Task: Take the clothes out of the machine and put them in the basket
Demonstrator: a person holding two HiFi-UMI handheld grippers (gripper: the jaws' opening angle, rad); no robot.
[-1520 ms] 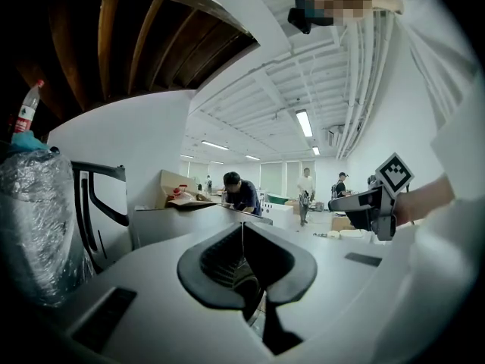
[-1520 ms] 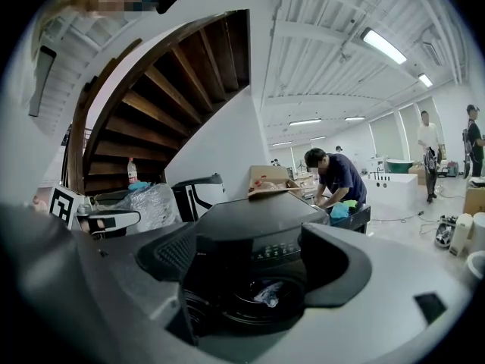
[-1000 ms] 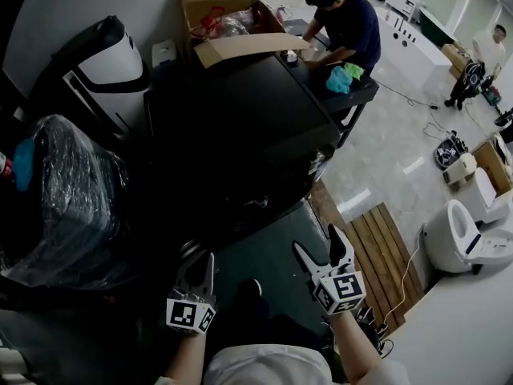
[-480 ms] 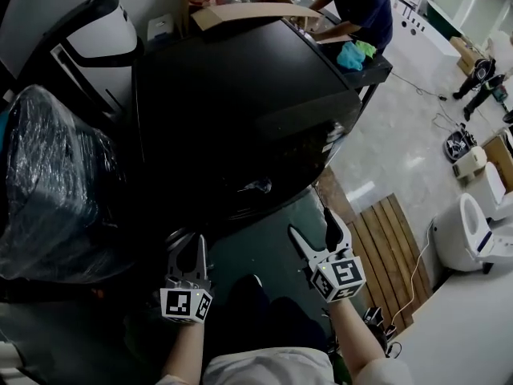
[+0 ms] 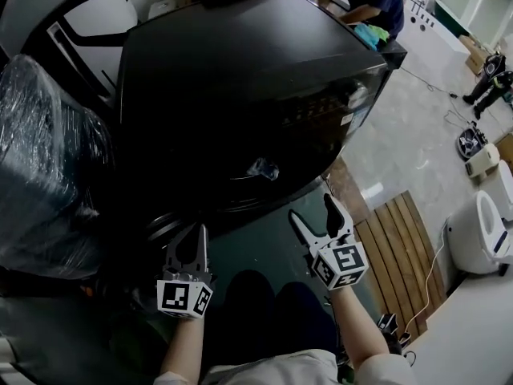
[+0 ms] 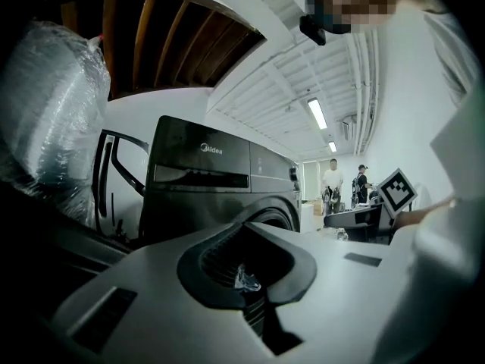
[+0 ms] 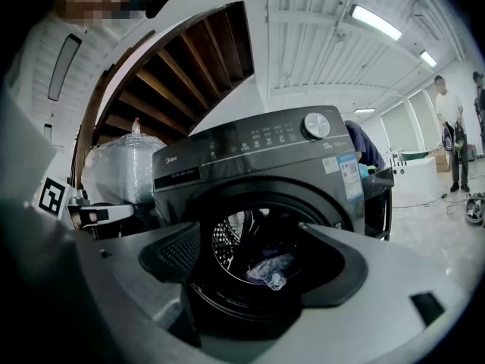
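nothing has been taken out yet: a bluish garment [image 7: 270, 268] is seen inside the washing machine [image 5: 240, 95], beyond the right gripper [image 5: 313, 210] fingers, parted and empty; the left gripper [image 5: 191, 239] fingers appear closed on nothing.

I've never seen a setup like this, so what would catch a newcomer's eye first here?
A big dark washing machine fills the middle of the head view. The right gripper view looks straight into its drum, where a pale bluish cloth lies. At the bottom of the head view, the left tongs and the right tongs both point toward the machine.
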